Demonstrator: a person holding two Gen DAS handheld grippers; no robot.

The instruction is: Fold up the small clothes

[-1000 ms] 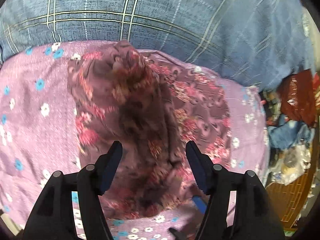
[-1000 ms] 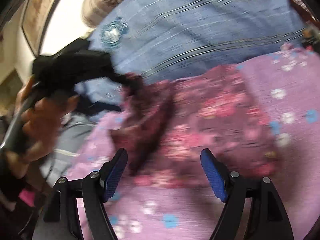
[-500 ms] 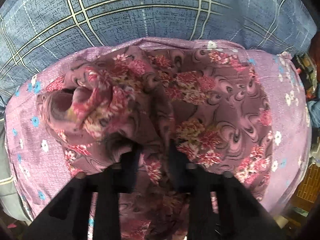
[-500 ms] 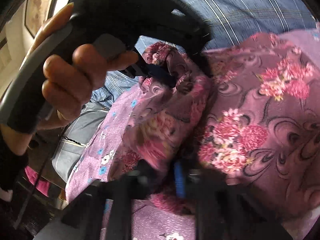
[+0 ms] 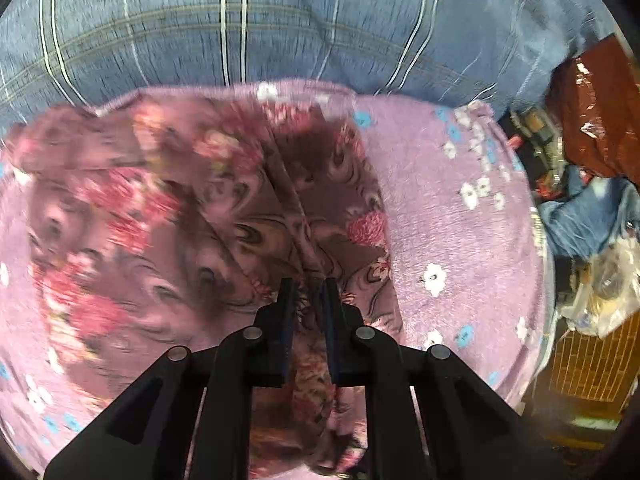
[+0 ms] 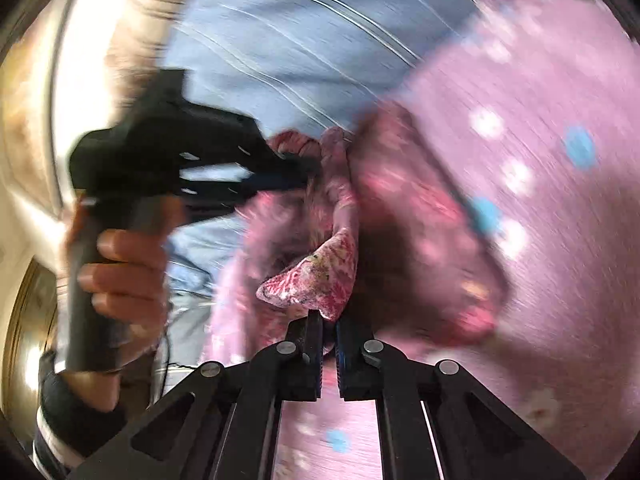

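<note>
We are clamping the left tongs [image 5: 308, 284] on a pleat of the flowered garment [image 5: 168, 216] at lower centre; the right tongs [image 6: 328, 324] are pinching its corner. Both have just been closing, cloth between them. Earlier they gaped over it. The garment is lying on the purple blanket [image 5: 460, 216], so lifting to fold seems next.

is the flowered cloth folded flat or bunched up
Bunched up: the flowered cloth is creased, pinched in the left gripper and the right gripper.
</note>
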